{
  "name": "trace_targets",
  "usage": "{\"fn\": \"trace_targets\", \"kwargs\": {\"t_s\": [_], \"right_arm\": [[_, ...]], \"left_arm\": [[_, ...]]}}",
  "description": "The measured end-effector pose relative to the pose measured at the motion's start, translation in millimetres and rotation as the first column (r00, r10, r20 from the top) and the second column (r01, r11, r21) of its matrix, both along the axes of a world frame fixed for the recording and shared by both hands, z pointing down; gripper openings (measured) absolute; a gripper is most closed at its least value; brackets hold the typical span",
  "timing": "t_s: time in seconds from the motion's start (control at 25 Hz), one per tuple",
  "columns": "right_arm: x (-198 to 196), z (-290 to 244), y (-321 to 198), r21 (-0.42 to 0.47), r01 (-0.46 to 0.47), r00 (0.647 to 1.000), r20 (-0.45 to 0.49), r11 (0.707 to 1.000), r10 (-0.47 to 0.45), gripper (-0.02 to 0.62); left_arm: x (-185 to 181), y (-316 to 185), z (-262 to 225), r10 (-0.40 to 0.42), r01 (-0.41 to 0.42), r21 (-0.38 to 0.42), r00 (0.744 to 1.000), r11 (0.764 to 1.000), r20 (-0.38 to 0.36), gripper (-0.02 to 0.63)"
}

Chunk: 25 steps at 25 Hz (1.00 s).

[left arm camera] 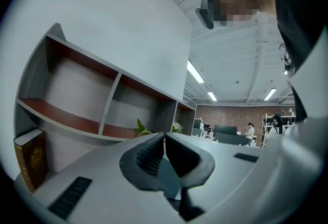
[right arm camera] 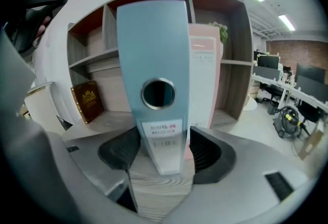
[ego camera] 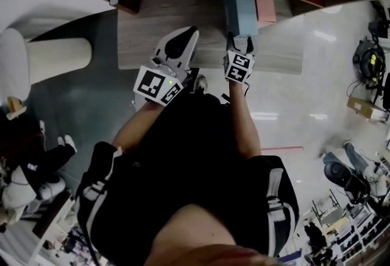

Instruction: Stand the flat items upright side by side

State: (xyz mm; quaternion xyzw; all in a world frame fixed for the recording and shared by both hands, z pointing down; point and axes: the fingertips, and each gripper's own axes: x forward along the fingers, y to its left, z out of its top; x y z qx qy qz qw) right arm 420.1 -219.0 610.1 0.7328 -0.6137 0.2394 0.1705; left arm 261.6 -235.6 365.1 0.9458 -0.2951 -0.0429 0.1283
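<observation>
— What has the right gripper got?
— Its jaws are clamped on the lower spine of the blue binder, one pad on each side. The binder stands upright on the wood ledge, upper middle of the head view.
— Anything next to it?
— A pink binder, also upright, just beside it on the frame's right, in front of the shelf.
— And the left gripper?
— Clenched on nothing, jaws pressed together. In the head view it sits left of the blue binder, apart from it.
— What else?
— A brown book stands at the lower left of the left gripper view, well apart from both binders.
</observation>
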Motion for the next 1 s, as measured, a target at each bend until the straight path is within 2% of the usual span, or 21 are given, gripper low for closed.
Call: {"fn": "trace_targets", "kwargs": {"t_s": [0.12,0.28,0.64,0.92,1.0], "right_arm": [[-1,13,4,-0.015,-0.032,0.999,0.043,0.999,0.032,0.288],[-1,13,-9,-0.004,-0.073,0.996,0.042,0.997,0.073,0.287],[5,17,-34,-0.010,-0.098,0.995,0.027,0.995,0.098,0.291],[-1,-19,-1,0.047,-0.039,0.999,0.023,0.998,0.038,0.304],[-6,-37,16,0.077,-0.006,0.999,0.036,0.997,0.004,0.267]], "left_arm": [[8,-10,5,0.009,-0.009,-0.008,1.000,1.000,0.010,0.031],[8,-17,13,0.018,-0.018,-0.022,0.999,1.000,0.026,0.031],[2,-18,12,0.010,-0.010,-0.018,1.000,1.000,0.029,0.031],[-18,16,-9,-0.024,0.024,0.026,1.000,0.999,0.002,0.031],[-26,34,-12,-0.038,0.038,0.032,0.999,0.999,0.003,0.031]]}}
